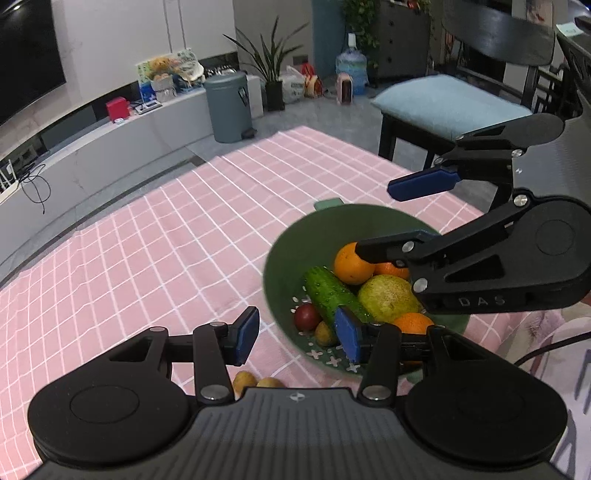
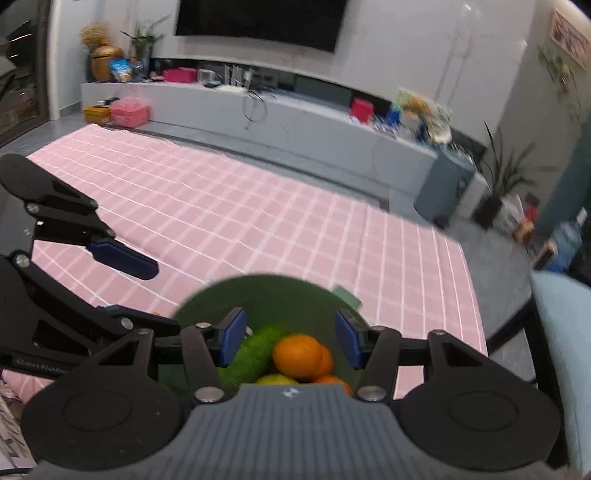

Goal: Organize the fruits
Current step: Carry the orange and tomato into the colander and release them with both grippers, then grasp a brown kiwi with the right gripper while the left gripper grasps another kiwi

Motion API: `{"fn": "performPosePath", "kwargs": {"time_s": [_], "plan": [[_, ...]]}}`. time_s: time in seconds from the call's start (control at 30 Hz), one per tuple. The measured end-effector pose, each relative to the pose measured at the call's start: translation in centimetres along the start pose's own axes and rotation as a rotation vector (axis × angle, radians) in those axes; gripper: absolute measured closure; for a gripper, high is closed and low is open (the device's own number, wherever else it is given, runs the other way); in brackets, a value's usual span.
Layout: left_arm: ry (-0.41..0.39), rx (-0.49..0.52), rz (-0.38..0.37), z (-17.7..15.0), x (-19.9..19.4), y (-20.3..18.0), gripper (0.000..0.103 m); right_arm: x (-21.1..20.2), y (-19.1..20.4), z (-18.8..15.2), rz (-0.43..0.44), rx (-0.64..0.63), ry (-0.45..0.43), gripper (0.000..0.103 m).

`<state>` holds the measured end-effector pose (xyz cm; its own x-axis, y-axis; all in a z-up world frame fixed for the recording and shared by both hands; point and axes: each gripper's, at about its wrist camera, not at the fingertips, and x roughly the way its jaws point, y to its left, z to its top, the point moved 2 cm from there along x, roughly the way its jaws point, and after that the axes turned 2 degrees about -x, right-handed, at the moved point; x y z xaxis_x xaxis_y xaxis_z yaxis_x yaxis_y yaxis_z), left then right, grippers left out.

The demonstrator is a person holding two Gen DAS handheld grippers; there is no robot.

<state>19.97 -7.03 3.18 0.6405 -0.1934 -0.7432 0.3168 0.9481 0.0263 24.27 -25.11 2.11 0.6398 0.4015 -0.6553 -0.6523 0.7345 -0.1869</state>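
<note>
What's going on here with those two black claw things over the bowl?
A person holds a gripper in each hand, sorting fruit. Both the left gripper and right gripper hover open over a green bowl holding oranges, a cucumber and a pear. Neither holds anything. Two small fruits lie on the pink tablecloth.

A dark television [image 2: 258, 22] hangs on the white wall [image 2: 424, 55] above a long grey cabinet [image 2: 295, 122]. Grey floor [image 1: 295, 114] holds a bin [image 1: 227, 107], potted plant [image 1: 273, 74] and cushioned chair [image 1: 450, 107].
</note>
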Motion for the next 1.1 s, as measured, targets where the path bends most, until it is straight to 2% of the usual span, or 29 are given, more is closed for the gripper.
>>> {"fn": "performPosePath", "kwargs": {"time_s": [0.2,0.43,0.63,0.77,0.9,0.97,1.1], "plan": [[-0.024,-0.029,-0.014,-1.4,-2.0,1.9,0.046,-1.5,3.3,1.6,0.062,-0.157,-0.064,0.052],[-0.009,-0.042,-0.022,-4.0,-2.7,4.5,0.047,-1.3,7.4,2.0,0.125,-0.384,-0.057,0.053],[0.031,-0.081,-0.041,-6.1,-1.5,6.4,0.047,0.0,10.3,1.4,0.186,-0.548,-0.003,0.055],[0.038,-0.089,-0.074,-7.3,-0.6,7.0,0.05,1.3,11.8,0.9,0.223,-0.625,0.046,0.064],[0.041,-0.073,-0.097,-8.0,0.3,7.4,0.053,2.7,13.0,0.4,0.249,-0.664,0.084,0.07],[0.048,-0.081,-0.1,-8.2,0.7,7.7,0.057,3.7,13.3,0.4,0.265,-0.671,0.112,0.072],[0.052,-0.112,-0.097,-8.7,1.4,8.6,0.057,5.8,13.9,0.2,0.281,-0.664,0.178,0.077]]}}
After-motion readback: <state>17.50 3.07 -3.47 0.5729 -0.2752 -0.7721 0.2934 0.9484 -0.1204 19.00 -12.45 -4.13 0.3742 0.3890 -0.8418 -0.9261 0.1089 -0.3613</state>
